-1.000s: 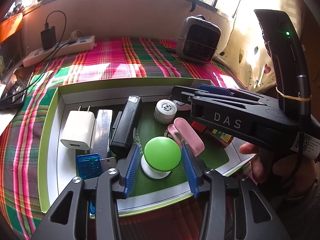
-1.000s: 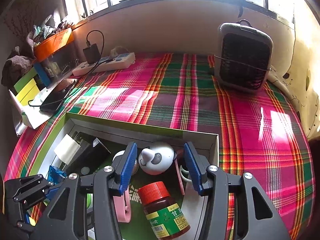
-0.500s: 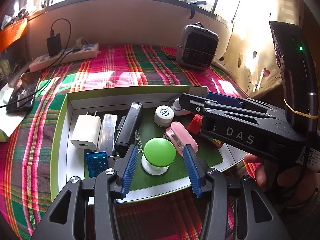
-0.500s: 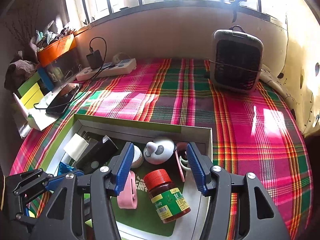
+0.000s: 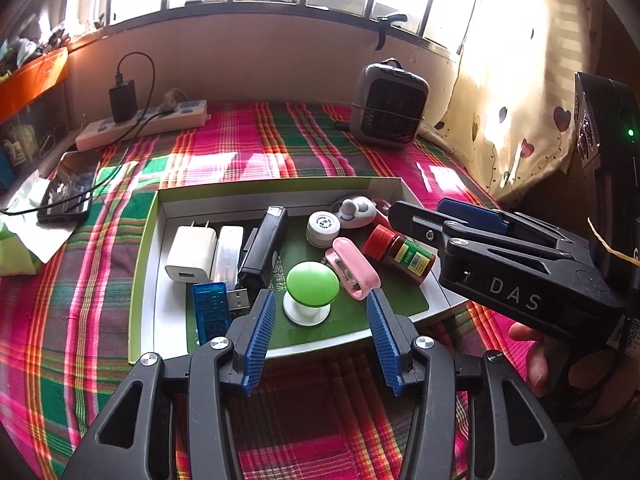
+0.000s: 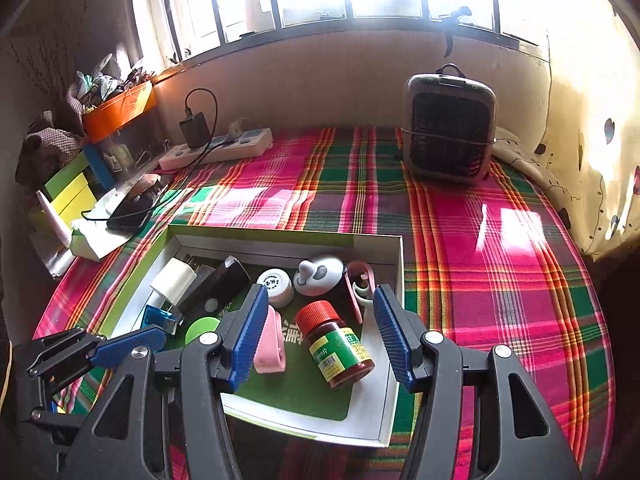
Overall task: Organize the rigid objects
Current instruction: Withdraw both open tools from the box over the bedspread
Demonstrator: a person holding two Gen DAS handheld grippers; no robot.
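both the left claw [image 5: 318, 336] and right claw [image 6: 316, 334] hang spread and empty above the green-rimmed box [image 6: 394, 264] of small objects.

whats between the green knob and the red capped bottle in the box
The pink clip lies between the green knob and the red-capped bottle, touching neither clearly; the left wrist view shows it best.

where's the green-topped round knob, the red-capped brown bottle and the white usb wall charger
green-topped round knob [image 5: 312, 284], left wrist view, on the middle of its green dome
red-capped brown bottle [image 6: 339, 349], right wrist view, on its green label
white usb wall charger [image 5: 190, 255], left wrist view, on its top face
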